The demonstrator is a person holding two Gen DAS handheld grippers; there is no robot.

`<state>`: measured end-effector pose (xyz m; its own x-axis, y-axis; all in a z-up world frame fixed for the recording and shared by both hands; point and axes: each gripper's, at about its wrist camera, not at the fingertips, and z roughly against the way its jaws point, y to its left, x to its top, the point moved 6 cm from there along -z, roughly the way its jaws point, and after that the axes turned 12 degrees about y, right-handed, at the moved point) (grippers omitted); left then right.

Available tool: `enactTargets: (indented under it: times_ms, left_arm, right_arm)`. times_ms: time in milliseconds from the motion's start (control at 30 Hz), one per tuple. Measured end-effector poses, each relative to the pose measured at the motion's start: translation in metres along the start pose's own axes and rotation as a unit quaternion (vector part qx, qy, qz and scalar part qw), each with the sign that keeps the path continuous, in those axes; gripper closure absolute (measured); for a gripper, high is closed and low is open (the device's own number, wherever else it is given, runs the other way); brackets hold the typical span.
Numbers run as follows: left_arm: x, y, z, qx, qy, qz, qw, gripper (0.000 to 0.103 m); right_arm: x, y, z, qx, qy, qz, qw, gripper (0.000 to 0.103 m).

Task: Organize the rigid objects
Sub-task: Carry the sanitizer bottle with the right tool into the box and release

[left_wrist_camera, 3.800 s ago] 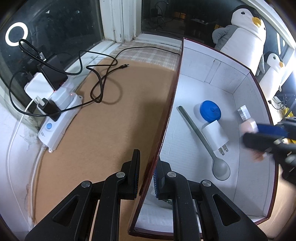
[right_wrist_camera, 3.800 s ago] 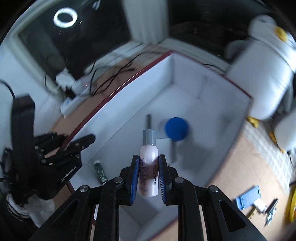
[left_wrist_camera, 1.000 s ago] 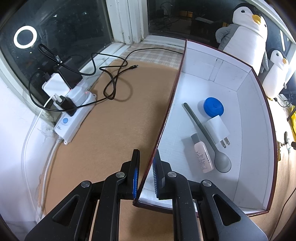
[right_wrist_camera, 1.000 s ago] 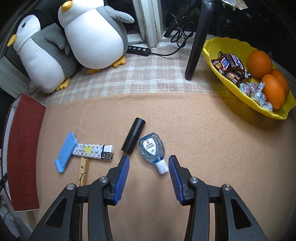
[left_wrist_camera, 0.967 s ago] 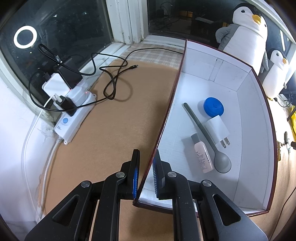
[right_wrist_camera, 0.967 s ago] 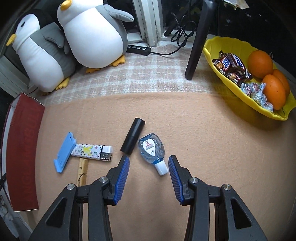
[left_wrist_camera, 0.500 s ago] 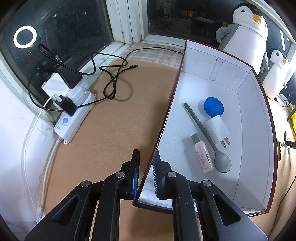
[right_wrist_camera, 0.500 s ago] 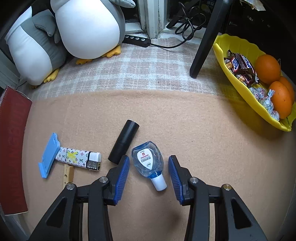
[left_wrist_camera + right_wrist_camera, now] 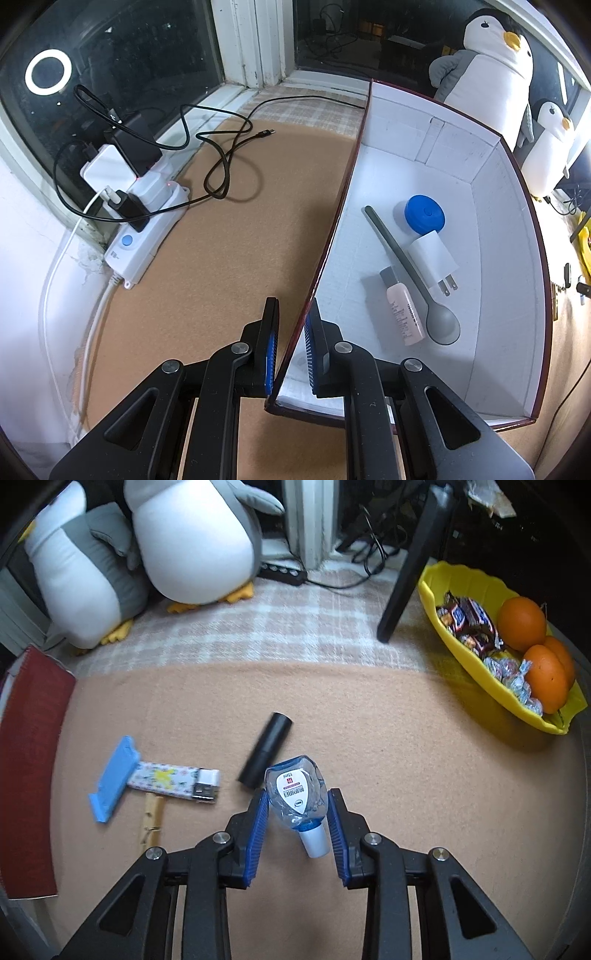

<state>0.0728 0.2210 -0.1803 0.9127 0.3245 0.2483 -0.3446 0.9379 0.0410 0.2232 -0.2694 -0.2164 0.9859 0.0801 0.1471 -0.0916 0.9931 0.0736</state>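
My left gripper (image 9: pixel 291 314) is shut on the near left wall of the white box (image 9: pixel 332 229), one finger on each side. Inside the box lie a blue lid (image 9: pixel 424 214), a white charger (image 9: pixel 432 258), a grey spoon (image 9: pixel 406 266) and a pink bottle (image 9: pixel 404 317). My right gripper (image 9: pixel 297 801) points down at the tan mat, its jaws closing on a clear blue sanitizer bottle (image 9: pixel 295 786); both pads touch its sides. Beside it lie a black cylinder (image 9: pixel 267 749), a patterned lighter (image 9: pixel 173 781), a blue clip (image 9: pixel 112 779) and a wooden clothespin (image 9: pixel 149 823).
A power strip (image 9: pixel 144 229) with plugs and a loose black cable (image 9: pixel 221 162) sit left of the box. Two plush penguins (image 9: pixel 192 542) stand at the back. A yellow bowl (image 9: pixel 443 602) of oranges and sweets is at right, near a black stand leg (image 9: pixel 410 565).
The right gripper has come forward and down over the sanitizer bottle and narrowed its jaws onto it. The left gripper has kept still on the box wall.
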Motion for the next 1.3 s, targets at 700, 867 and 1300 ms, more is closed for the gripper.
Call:
enactTargets:
  times_ms: [700,867,1300]
  left_arm:
    - [0.01,0.003,-0.011,-0.039,0.0,0.002,0.9993,0.091]
    - [0.011,0.004,-0.013,-0.045,-0.002,0.002,0.999,0.091]
    - [0.01,0.006,-0.015,-0.056,-0.006,0.0,0.9984,0.093]
  right_arm:
    - [-0.032,0.272,0.092,0.087,-0.065,0.245,0.963,0.074]
    - [-0.042,0.33,0.082,0.079,-0.052,0.297,0.95,0.074]
    - [-0.036,0.405,0.026,0.038,0.006,0.351,0.936,0.074]
